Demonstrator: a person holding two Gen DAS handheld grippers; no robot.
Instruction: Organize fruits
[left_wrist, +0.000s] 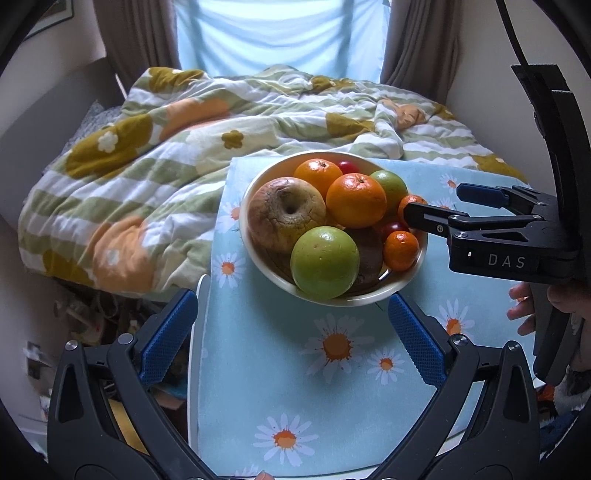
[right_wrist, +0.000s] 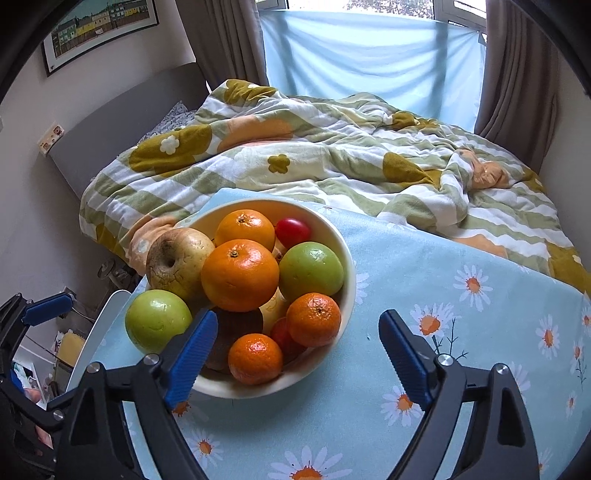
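While both tools hang over the daisy-printed blue tablecloth (right_wrist: 424, 258), the left gripper (left_wrist: 291, 332) stands spread wide, nothing between its blue ribbed pads. Centre: a cream ceramic bowl (left_wrist: 255, 184) on the cloth holds a wrinkled brown apple (left_wrist: 284, 210), two green apples (left_wrist: 325, 262), large oranges (left_wrist: 356, 199), small mandarins (left_wrist: 400, 249) and red cherry tomatoes (left_wrist: 347, 167). Right: the right gripper (right_wrist: 297, 339), released and empty, straddles the bowl's near rim. Behind lies a flower-patterned striped duvet (right_wrist: 332, 158).
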